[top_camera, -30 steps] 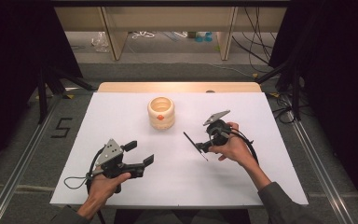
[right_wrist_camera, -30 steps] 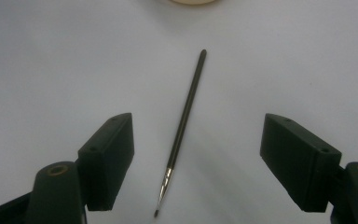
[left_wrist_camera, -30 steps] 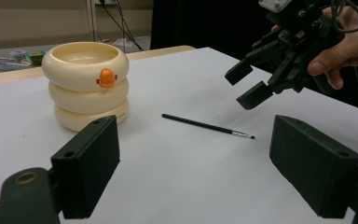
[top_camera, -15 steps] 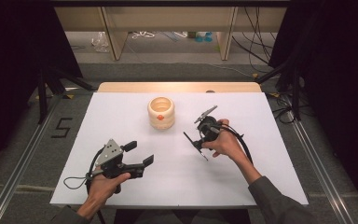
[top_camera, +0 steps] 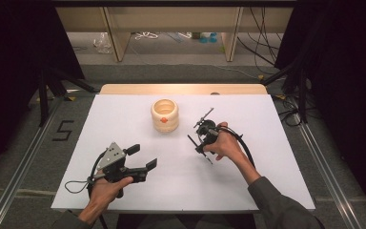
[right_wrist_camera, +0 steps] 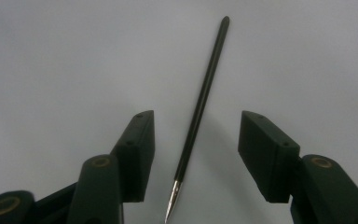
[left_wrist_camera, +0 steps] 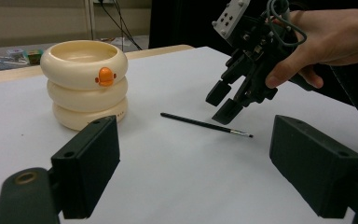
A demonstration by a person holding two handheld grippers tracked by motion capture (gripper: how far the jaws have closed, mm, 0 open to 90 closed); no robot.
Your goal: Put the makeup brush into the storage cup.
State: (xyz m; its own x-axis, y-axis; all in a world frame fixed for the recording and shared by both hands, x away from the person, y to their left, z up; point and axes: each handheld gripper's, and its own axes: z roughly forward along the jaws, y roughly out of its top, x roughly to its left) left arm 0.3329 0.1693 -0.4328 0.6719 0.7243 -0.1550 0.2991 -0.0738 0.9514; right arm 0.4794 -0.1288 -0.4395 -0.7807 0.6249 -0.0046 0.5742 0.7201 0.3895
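At the near edge of the white table (top_camera: 267, 191), the left gripper (top_camera: 140, 157) rests low in the person's left hand (top_camera: 102, 191), its jaws spread wide and empty, pointing toward a cream ringed holder (top_camera: 165, 115) that stands farther back. Between that holder and the person, off to the holder's right, a thin black paintbrush (left_wrist_camera: 205, 125) lies flat on the tabletop. The right gripper (right_wrist_camera: 196, 154), held in the right hand (top_camera: 228, 143), hovers just above it with jaws parted on either side of the handle, nothing yet clamped; the metal ferrule (right_wrist_camera: 175, 193) and bristle tip point back toward the wrist. The brush looks light, stiff and slender, likely to roll or slip on the smooth surface, so a hold across the dark handle just above the ferrule seems safest. The holder, decorated with a small orange knob (left_wrist_camera: 105, 76), sits well beyond the brush's far end.
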